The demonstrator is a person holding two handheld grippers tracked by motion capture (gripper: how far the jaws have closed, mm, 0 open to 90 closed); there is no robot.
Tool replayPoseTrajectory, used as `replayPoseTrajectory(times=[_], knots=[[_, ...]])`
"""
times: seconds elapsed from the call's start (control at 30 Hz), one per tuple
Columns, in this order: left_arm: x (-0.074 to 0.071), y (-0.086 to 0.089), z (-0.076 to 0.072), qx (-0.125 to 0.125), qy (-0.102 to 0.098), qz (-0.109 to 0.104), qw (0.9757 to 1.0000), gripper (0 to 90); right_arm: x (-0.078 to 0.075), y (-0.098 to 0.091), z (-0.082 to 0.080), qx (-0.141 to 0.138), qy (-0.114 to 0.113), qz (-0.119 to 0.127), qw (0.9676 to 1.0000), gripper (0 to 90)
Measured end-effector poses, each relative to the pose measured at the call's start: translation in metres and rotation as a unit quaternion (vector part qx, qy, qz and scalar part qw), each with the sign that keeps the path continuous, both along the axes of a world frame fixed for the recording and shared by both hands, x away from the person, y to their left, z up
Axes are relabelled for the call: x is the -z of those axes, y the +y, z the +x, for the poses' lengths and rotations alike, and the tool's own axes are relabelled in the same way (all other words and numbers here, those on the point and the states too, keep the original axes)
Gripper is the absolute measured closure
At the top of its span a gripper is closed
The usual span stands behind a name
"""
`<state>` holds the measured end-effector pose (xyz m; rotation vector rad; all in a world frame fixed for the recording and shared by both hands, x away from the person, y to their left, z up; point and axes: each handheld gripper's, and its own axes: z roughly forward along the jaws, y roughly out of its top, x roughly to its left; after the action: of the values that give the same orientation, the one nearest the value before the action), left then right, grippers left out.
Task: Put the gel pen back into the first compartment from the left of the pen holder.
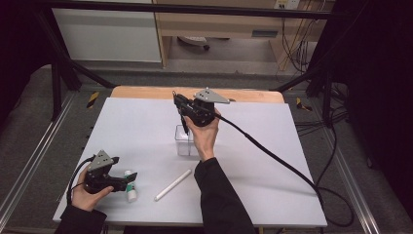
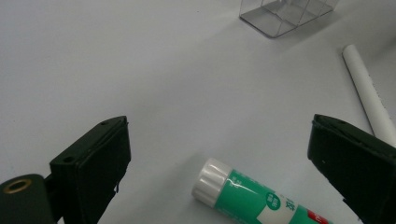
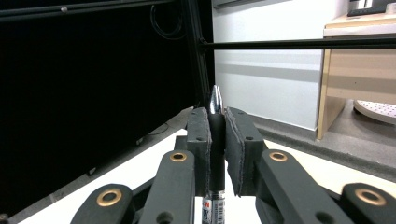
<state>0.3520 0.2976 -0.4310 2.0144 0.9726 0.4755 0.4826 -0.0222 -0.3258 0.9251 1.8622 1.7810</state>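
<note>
My right gripper [image 1: 181, 106] is held up over the clear plastic box [image 1: 185, 141] at the table's middle. In the right gripper view its jaws [image 3: 217, 114] are shut on a black pen [image 3: 216, 140] with a silver end pointing up; from above, the pen [image 1: 184, 124] hangs down toward the box. At the near left, my left gripper [image 1: 129, 181] rests low on the white table with its jaws open. A green and white glue stick [image 2: 252, 196] lies flat between them, untouched by the pads; the glue stick [image 1: 132, 195] also shows in the high view.
A white stick [image 1: 173, 185] lies on the table [image 1: 272, 146] between the two hands, and the left gripper view has this stick [image 2: 369, 93] at its right, with the clear box [image 2: 285, 14] farther off. The right gripper's cable [image 1: 282, 161] trails off to the right.
</note>
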Motion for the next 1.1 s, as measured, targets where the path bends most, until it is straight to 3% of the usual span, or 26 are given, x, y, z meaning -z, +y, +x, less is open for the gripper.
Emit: replayPoseTrajectory(times=[0.27,0.6,1.1], knots=[[0.000,0.000,0.000,-0.001,0.001,-0.001,1.0000,5.8,0.012,0.006,0.004,-0.005,0.008,-0.002,1.0000,80.4],[0.000,0.001,0.000,-0.001,0.001,-0.001,1.0000,5.7,0.029,0.011,0.005,-0.007,0.018,-0.032,0.9993,80.4],[-0.001,0.002,0.000,-0.002,-0.001,0.002,1.0000,5.7,0.053,0.005,-0.004,-0.013,0.034,-0.047,0.9982,80.3]])
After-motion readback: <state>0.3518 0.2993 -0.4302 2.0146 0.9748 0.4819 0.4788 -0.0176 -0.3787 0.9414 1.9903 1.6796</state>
